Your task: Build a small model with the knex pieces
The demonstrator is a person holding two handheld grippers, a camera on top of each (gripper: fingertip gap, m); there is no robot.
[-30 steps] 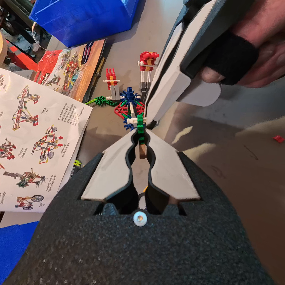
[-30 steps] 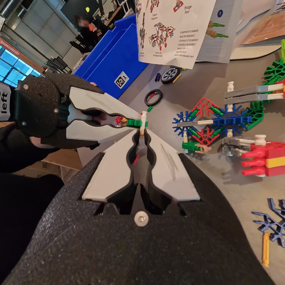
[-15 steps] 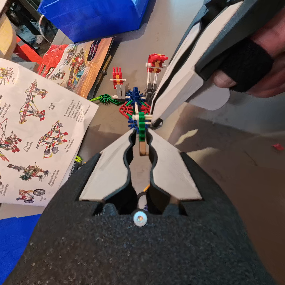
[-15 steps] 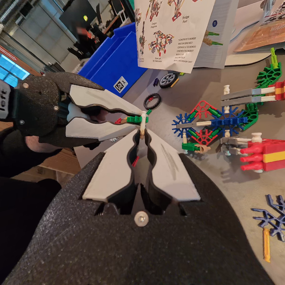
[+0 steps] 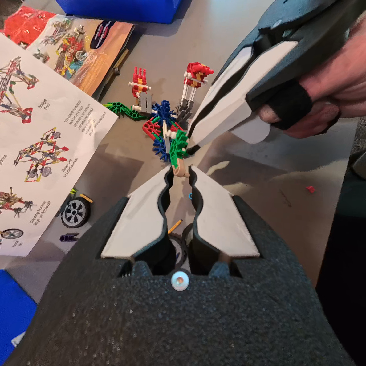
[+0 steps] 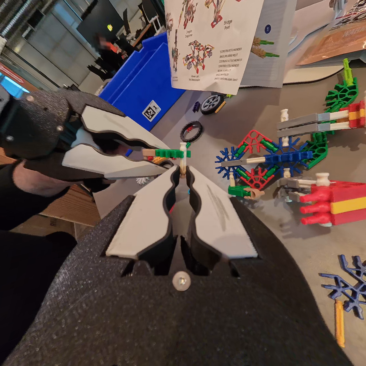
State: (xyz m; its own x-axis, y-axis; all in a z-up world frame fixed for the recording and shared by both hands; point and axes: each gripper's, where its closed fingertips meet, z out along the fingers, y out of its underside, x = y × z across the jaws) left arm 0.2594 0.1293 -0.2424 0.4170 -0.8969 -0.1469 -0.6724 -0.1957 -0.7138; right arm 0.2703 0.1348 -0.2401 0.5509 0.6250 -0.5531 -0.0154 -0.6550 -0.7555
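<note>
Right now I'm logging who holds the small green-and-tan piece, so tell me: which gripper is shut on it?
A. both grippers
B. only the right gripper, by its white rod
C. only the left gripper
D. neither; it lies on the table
B: the right gripper pinches the white rod that crosses the green-and-tan piece, while the left gripper has its tips spread apart around the tan end.

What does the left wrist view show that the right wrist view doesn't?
Left wrist only: a small red scrap on the table, and the hand holding the right gripper. Right wrist only: a loose blue connector with a yellow rod beside it. Both: the green connector, the built model, the grey wheel.
</note>
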